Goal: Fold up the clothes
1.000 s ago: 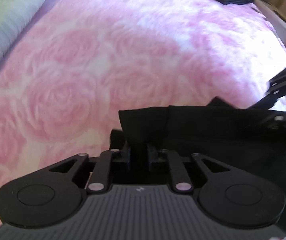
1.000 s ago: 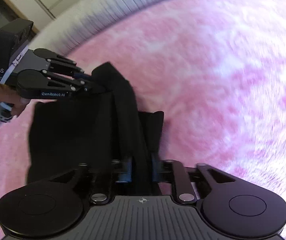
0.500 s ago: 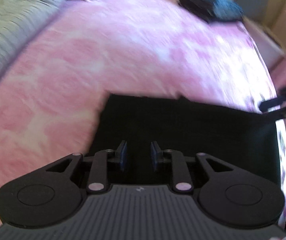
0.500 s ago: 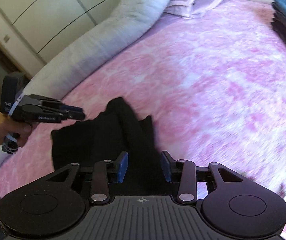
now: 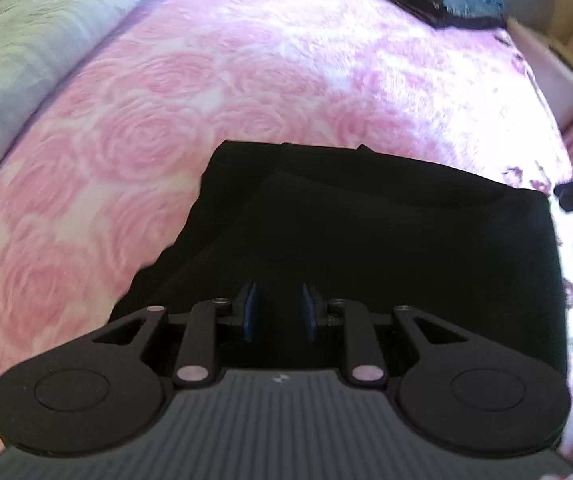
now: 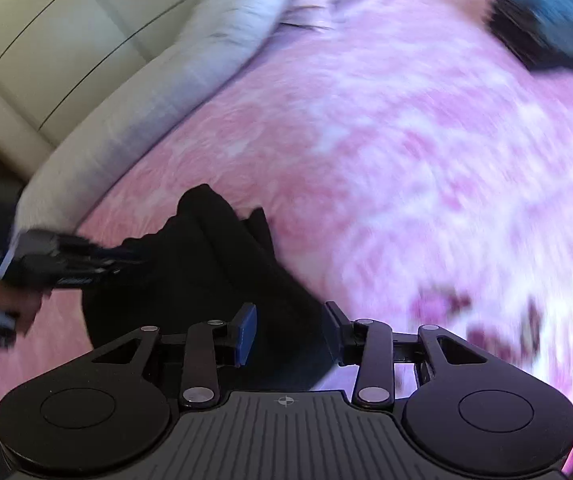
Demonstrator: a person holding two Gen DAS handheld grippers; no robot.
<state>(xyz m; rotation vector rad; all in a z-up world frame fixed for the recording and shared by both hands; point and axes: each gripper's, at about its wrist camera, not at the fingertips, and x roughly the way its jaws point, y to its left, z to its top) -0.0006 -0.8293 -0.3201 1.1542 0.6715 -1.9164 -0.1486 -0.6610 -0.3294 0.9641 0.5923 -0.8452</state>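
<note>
Nearest to me, my left gripper hangs above the black garment with its jaws a narrow gap apart and nothing between the blue pads; the cloth lies below them, not pinched. My right gripper stands wider. Its jaws have just been opening, and the cloth they were on a moment ago now lies loose beneath them, gripped by neither pad.

The garment itself rests on the pink rose-patterned blanket, near the bed's edge on my side. From the left camera it looks folded into a roughly squared shape with one layer over another. From the right camera its far end still stands up in a soft ridge and a small flap pokes out beside it.

My judgement: that raised ridge is the risk. With both grips let go, the plush blanket may let the top layer slide or spring open, and a careless pass of either gripper while pulling away could drag the fold askew.

Farther off lies a long grey bolster along the bed's side, and at the far corner a stack of folded dark clothes, well apart from this piece.
</note>
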